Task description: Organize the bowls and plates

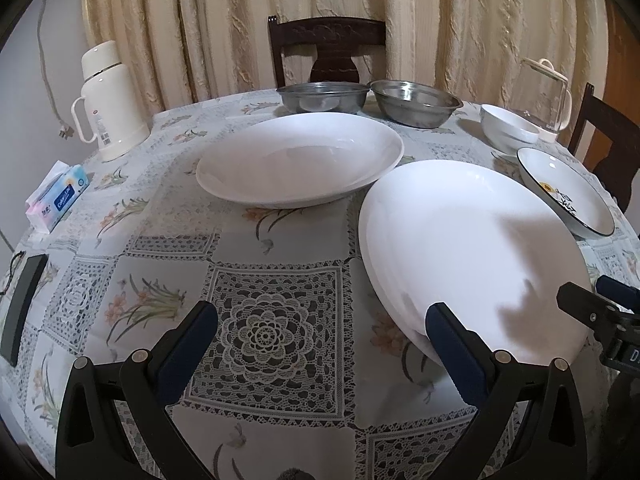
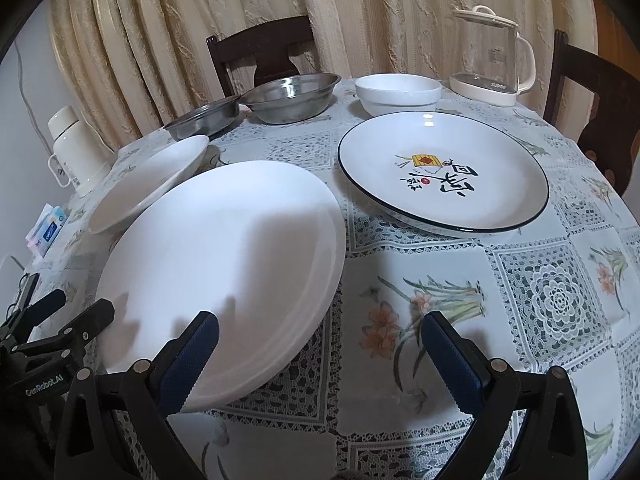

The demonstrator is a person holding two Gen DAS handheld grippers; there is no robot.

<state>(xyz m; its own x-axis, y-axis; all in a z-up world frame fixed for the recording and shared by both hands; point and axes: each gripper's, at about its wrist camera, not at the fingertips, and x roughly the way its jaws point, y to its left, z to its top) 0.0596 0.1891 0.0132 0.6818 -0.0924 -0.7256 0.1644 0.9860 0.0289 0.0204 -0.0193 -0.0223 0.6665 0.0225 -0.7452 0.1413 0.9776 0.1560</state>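
- Two grippers were both spread wide and empty: left gripper [image 1: 322, 330] over bare tablecloth [image 1: 256, 336] at the near edge, right gripper [image 2: 320, 338] likewise, nothing between either pair of fingers.
- Near plain white plate [image 1: 472, 256] sat between them; the left gripper's right finger was at its near-left rim, the right gripper's left finger overlapped its near rim in the right wrist view. Contact couldn't be confirmed.
- That plate looked like a stack of two (doubled rim line), though I couldn't be sure.
- Deep white plate [image 1: 300, 160] lay just beyond it to the left, rims close or slightly overlapping.
- Printed plate [image 2: 442, 174] with dark rim lay to the right, apart from the white one.
- Far side: two steel bowls [image 1: 416, 102] side by side, white bowl [image 2: 398, 94] to their right, near the glass kettle [image 2: 490, 54].
- Thermos [image 1: 108, 100] and tissue pack [image 1: 60, 194] were at far left, out of the way.
- Judgement: sorting was early; plates and bowls were still spread out, only one stack possibly begun.
- Next move likely called for pinching one plate's rim, a finger above and a finger below, then lifting it flat onto the stack.
- Risks: a thin rim slipping, or a nudge to the neighbouring deep plate.
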